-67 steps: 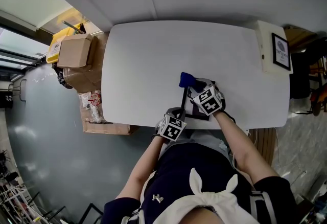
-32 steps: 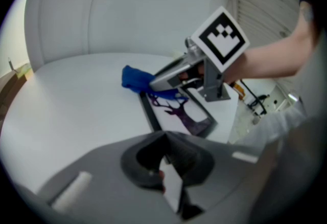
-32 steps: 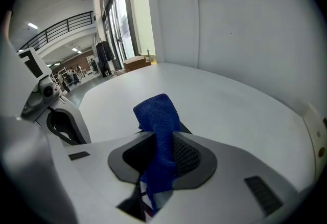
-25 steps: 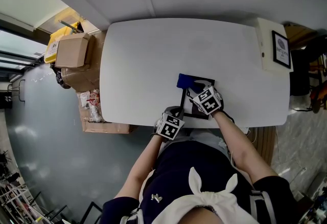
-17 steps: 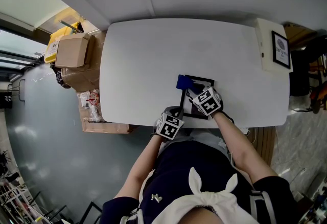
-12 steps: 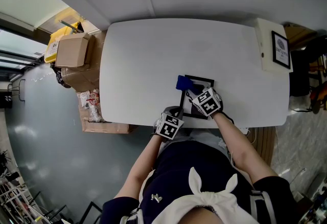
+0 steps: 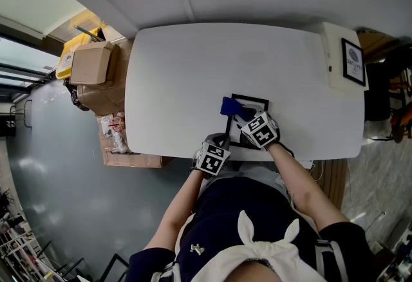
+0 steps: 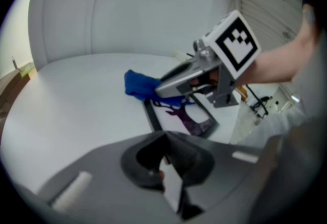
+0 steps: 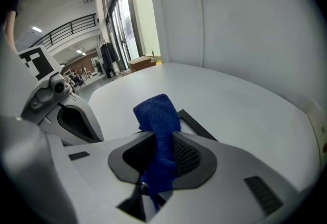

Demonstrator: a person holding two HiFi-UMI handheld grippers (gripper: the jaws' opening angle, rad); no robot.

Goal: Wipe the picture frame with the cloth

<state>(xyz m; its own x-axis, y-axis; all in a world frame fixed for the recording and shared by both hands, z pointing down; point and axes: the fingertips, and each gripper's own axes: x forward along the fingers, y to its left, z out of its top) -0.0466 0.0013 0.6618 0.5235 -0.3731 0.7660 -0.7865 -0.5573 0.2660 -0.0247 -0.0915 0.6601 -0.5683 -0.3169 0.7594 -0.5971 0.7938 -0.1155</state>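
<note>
Counter (image 7: 193, 81): white, broad.

Picture frame (image 7: 252, 99): flat on counter at 5 o'clock, near front edge. Likely stiff and light, glazing probably fragile, may skate on smooth top. Best taken at rim or corner, not glass.

Cloth (image 7: 230, 107): blue, soft, limp; bunched over frame's 11 o'clock corner.

Right tool (image 7: 237, 116): clamped on cloth, arm reaching across frame toward 11 o'clock.

Left tool (image 7: 221, 141): low at frame's 7 o'clock corner, jaws seemingly pinching frame rim to steady it.
</note>
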